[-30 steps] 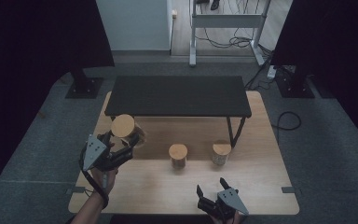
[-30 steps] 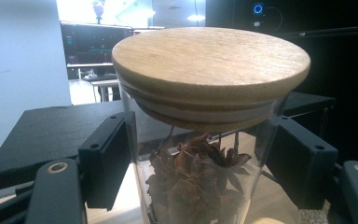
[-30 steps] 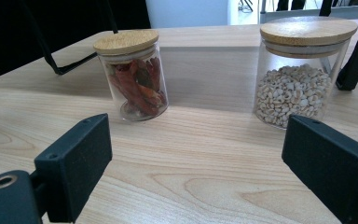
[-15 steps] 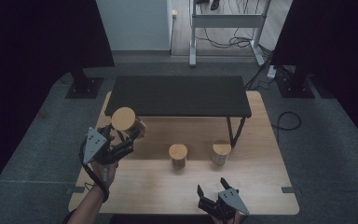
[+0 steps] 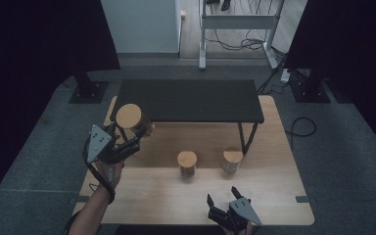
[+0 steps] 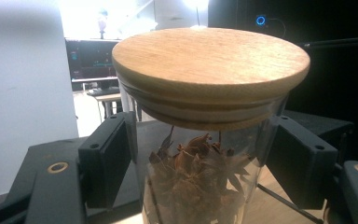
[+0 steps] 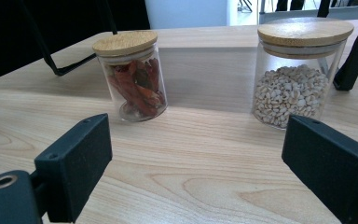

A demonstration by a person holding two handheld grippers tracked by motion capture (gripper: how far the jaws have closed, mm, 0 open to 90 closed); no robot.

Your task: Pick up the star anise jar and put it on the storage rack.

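My left gripper (image 5: 136,134) is shut on a glass jar of star anise (image 5: 133,120) with a round wooden lid, held lifted at the table's left, beside the black shelf (image 5: 191,100). In the left gripper view the jar of star anise (image 6: 205,140) stands upright between both black pads (image 6: 108,161). A jar of red dried chillies (image 5: 187,163) and a jar of pale beans (image 5: 232,159) stand mid-table. My right gripper (image 5: 223,196) rests open near the front edge; its view shows the chilli jar (image 7: 133,74) and the bean jar (image 7: 297,70) ahead, apart from its jaws.
The black shelf stands on thin legs (image 5: 245,137) over the wooden table's (image 5: 274,196) far half. Dark floor surrounds the table, with cables (image 5: 301,125) at the right. Bare wood (image 7: 182,172) lies between the right gripper and the two jars.
My left gripper has carried the star anise jar a little upward and toward the shelf. The right gripper and the two standing jars have not moved.
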